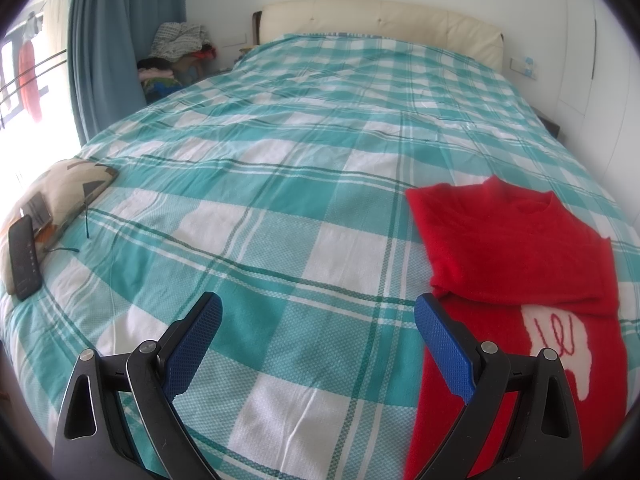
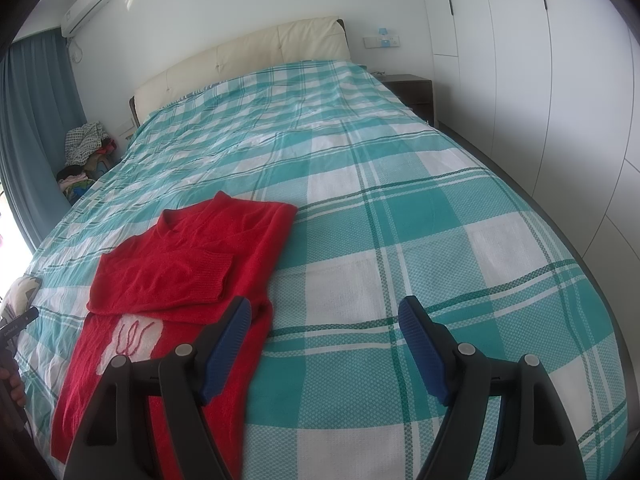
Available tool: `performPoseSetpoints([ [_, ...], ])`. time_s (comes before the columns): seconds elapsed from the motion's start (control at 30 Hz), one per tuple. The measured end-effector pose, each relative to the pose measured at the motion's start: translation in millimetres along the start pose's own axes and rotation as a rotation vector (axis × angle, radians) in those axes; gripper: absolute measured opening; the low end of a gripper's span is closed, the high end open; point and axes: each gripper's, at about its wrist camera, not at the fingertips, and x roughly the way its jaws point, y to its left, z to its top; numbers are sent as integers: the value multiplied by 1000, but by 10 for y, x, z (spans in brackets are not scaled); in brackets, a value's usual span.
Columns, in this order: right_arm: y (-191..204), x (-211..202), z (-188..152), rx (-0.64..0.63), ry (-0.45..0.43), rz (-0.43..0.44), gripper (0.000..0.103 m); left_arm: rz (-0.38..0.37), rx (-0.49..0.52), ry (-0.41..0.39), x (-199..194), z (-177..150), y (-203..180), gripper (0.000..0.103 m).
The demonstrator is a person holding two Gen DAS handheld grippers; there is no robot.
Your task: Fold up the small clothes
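Both grippers, left gripper (image 1: 318, 344) and right gripper (image 2: 324, 346), hover spread and empty, flanking the red sweater (image 2: 180, 280) on the bed (image 2: 400, 240). Sweater: sleeves folded in, hem nearest. Risk: pinching only the top layer could undo the sleeve fold.

A wide bed (image 1: 304, 168) under a teal-and-white checked cover fills both views, its cream padded headboard (image 1: 380, 20) at the top against a white wall. Blue curtains (image 1: 108, 40) hang upper left by a bright window; white wardrobe doors (image 2: 540, 80) and a dark nightstand (image 2: 412, 90) stand right.
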Motion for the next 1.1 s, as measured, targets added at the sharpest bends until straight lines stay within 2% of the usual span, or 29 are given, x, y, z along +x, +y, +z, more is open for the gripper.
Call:
performPoseSetpoints([
  [0.73,-3,-18,-12,2,-10,-3,76,15,-12,12,39,-40,38,98],
  [0.97,-97,-143,-34,42,-50,0,76,23,-46,6,-47,-152,108,98],
  [1.1,-150,-216,-81,72,-52,10,76,2,-59,22,-81,-202,132,98],
])
